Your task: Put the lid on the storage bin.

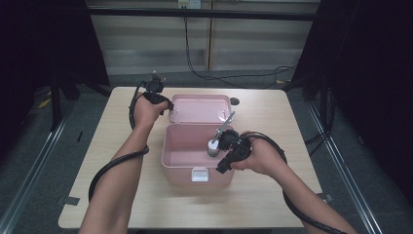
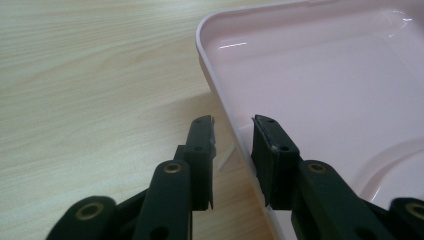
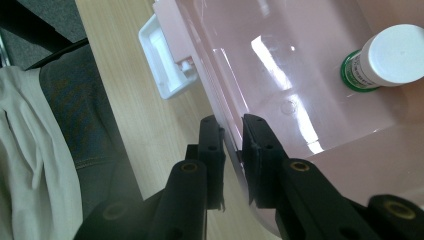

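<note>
Pink box (image 1: 197, 161) sits mid-bench, its lid (image 1: 199, 108) thrown back flat on the far side, inner face up. A small white-capped bottle (image 3: 385, 57) stands inside the box body near the right wall. Right gripper (image 3: 232, 130) is clenched on the box's near-right wall, one finger outside, one inside, pads against the plastic; this reads as the steadying hand. Left gripper (image 2: 234, 131) straddles the lid's left rim, outer finger (image 2: 202, 145) over the bench (image 2: 90, 75), inner finger over the lid's hollow; a slim gap shows beside the rim, so the pads do not look pressed home yet, grip not made. Judged step: taking hold of the lid in order to swing it shut over the box. Next move would call for closing the fingers onto the rim, then lifting it in an arc about the rear hinge toward the person while the right hand keeps the body from sliding. The right gripper must let go of the wall and clear before the lid lands, or it will be pinched. White latch (image 3: 167, 62) hangs at the front wall, near bench edge close behind it. Open bench to left and right of the box; a small dark object (image 1: 234, 101) lies past the lid's right corner, out of the arc.
</note>
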`<action>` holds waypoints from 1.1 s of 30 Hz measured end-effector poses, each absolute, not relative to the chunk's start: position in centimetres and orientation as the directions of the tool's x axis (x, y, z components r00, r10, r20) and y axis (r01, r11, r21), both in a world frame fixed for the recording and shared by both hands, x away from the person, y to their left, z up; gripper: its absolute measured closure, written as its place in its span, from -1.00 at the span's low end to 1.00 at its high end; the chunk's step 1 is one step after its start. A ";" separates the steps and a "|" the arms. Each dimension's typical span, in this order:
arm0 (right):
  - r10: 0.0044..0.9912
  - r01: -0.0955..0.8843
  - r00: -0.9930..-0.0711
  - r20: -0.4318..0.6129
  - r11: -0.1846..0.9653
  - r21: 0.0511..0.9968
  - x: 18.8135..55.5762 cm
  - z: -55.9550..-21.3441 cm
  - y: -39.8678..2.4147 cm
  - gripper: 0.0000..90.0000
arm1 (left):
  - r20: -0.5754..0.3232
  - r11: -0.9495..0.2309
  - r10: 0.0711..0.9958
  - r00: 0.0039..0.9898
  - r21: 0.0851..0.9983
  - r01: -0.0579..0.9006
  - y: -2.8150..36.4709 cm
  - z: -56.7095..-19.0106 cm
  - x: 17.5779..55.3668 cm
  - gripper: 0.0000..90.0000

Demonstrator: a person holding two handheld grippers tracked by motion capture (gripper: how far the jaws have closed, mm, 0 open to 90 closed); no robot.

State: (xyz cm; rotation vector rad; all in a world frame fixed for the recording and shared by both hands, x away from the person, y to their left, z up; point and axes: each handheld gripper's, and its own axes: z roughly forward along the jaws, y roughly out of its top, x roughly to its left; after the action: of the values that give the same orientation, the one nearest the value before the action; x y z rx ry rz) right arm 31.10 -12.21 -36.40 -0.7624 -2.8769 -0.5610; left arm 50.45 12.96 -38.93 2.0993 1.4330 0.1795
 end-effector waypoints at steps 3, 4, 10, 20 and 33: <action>0.455 0.498 -0.867 0.203 0.805 0.322 31.1 -36.4 -12.2 0.76 | -0.212 -0.240 0.891 0.401 0.530 0.814 12.7 -39.1 50.6 0.59; 0.461 0.505 -0.863 0.207 0.802 0.318 31.1 -36.4 -12.2 0.76 | -0.215 -0.238 0.892 0.398 0.526 0.817 12.7 -39.1 50.7 0.60; 0.451 0.496 -0.868 0.206 0.805 0.325 31.2 -36.5 -12.3 0.76 | -0.221 -0.231 0.896 0.385 0.507 0.830 12.3 -39.1 51.1 0.65; 0.450 0.491 -0.871 0.196 0.811 0.318 31.1 -36.6 -12.1 0.77 | -0.238 -0.191 0.915 0.326 0.455 0.869 11.8 -39.1 51.8 0.59; 0.458 0.501 -0.865 0.203 0.808 0.311 31.1 -36.8 -12.0 0.76 | -0.262 -0.130 0.932 0.250 0.401 0.907 11.8 -38.0 51.8 0.86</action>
State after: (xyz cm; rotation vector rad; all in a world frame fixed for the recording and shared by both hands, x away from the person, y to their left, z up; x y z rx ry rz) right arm 31.14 -11.97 -36.77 -0.7648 -2.8735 -0.5440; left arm 51.77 11.78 -37.96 2.0504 1.6697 0.0701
